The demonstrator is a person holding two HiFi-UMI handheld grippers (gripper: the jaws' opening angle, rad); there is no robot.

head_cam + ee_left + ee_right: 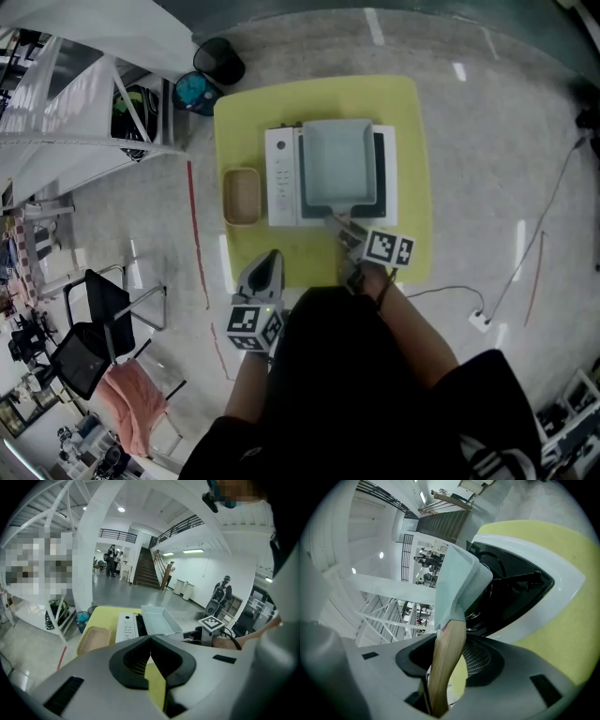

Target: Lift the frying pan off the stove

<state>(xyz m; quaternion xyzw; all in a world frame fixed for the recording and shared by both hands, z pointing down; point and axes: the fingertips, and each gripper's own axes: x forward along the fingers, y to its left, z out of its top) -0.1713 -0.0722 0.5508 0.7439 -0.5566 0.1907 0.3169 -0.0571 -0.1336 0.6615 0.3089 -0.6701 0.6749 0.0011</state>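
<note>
A pale grey-blue square frying pan (336,164) lies over the white stove (281,178) on the yellow table (403,122). Its wooden handle (336,222) points toward me. My right gripper (345,236) is shut on that handle. In the right gripper view the handle (445,667) runs between the jaws of the right gripper (449,644) up to the pan (457,588), with the black burner of the stove (520,588) beside it. I cannot tell whether the pan rests on the burner. My left gripper (267,264) hovers shut and empty over the table's near edge, and from the left gripper (150,639) I see the pan (159,620).
A shallow wooden tray (242,195) lies left of the stove. Beyond the table stand a black bin (220,61) and a blue bucket (195,92). A white rack (84,112) and chairs (103,328) are on the left. A cable with a socket (480,319) lies on the floor at the right.
</note>
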